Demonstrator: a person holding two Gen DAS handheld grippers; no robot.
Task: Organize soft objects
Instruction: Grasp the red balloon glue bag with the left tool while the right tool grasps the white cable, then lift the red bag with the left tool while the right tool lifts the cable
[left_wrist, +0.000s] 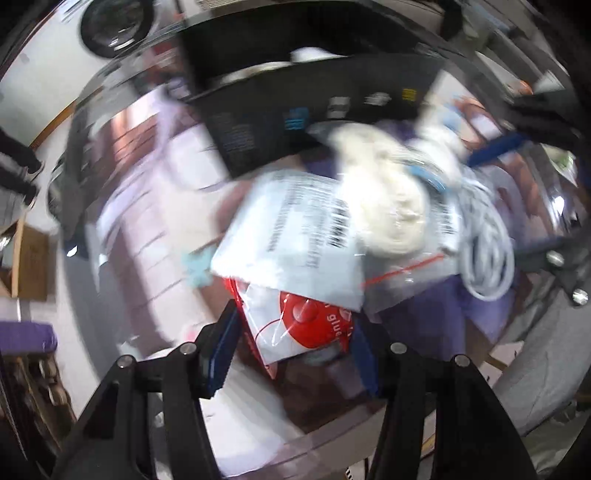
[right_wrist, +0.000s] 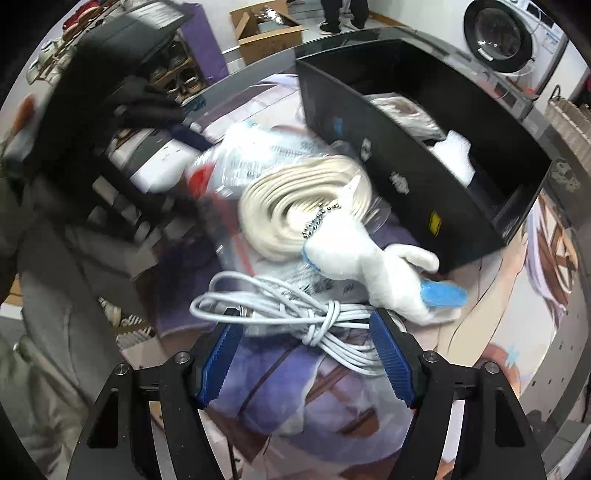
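- Here, my right hand-held gripper (right_wrist: 306, 354) stands spread astride the knotted white cable bundle (right_wrist: 295, 310), pads not yet pressing, ready to lift it.
- My left hand-held gripper (left_wrist: 295, 354) hangs spread around the red-and-white glue packet in clear plastic (left_wrist: 303, 325).
- Beyond lie the white plush toy with a blue tail (right_wrist: 373, 262) and the open black box (right_wrist: 406, 173), likely the destination.
- Blur hides the packet's contact.

My left gripper (left_wrist: 295, 350): black angular plastic frame, silver round screw heads along top edges, two fingers faced with ribbed royal-blue pads (left_wrist: 223, 354). My right gripper (right_wrist: 308, 354): same black frame, same silver screws, same blue ridged pads (right_wrist: 391, 360). In right wrist view, grey soft-fabric garment (right_wrist: 48, 277) with olive-green edge at left, black glove (right_wrist: 147, 101) above it, blurred.
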